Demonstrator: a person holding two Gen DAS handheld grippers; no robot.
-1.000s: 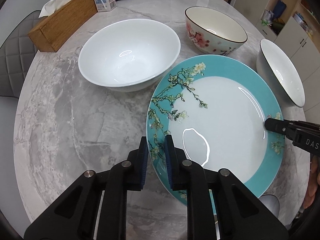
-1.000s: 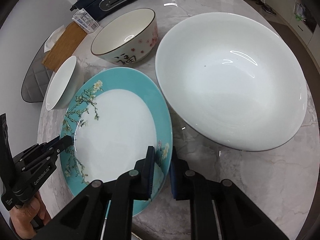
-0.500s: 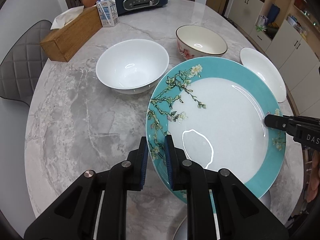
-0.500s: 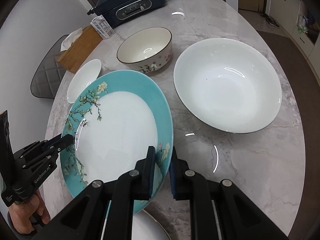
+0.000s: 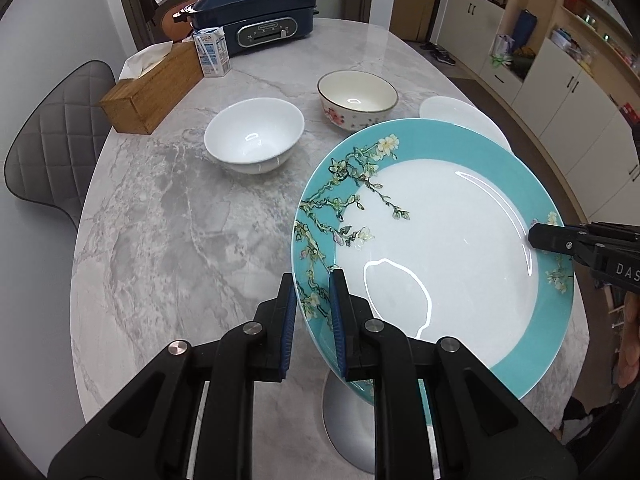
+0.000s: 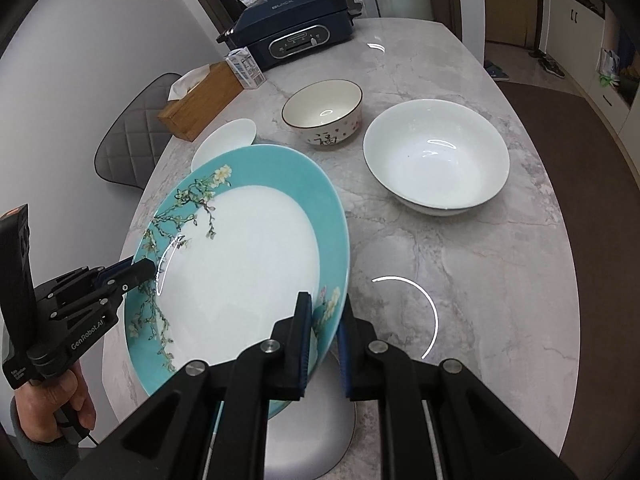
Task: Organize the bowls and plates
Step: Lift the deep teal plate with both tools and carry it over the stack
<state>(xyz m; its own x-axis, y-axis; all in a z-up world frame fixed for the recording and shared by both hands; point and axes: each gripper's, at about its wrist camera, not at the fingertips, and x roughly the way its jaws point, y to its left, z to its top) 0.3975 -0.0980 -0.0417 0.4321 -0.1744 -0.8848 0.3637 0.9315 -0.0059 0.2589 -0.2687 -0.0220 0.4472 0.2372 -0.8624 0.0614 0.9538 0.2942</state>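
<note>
Teal plate (image 5: 440, 248) is up in the air over the near end of the marble table (image 5: 168, 216), tilted, gripped from both sides. Left gripper (image 5: 313, 312) has its pads clamped across the rim on the branch-pattern side. Right gripper (image 6: 325, 322) is clamped on the opposite rim by the small flower sprig. Neither jaw pair fully meets; plate edge fills the gap.

Rest of the crockery on the table:
- white bowl (image 5: 254, 140), mid-table, empty
- floral bowl (image 5: 357, 98) behind it, dark rim, empty
- big white bowl (image 6: 436, 156) on the right side, empty; from the left cam only its edge shows past the plate
- nothing stacked yet, as far as I can see

Far end: tissue box (image 5: 152, 88), milk carton (image 5: 212, 52), blue cooker (image 5: 256, 20). Not part of the job.

Step, my read: carry phase, w/ plate lifted and a spot for it not yet picked. Prob. meant as the base or set aside so the bowls can nest.

Next move needs: both hands moving together at the same rate, else plate twists in the pads. Level it before lowering. Keep the far rim off the bowls, esp. the big one near the right side. Set it flat on bare marble, then let go, one side at a time.

Risk: glazed rim, narrow pads, so slip is possible if either grip eases while tilted.
</note>
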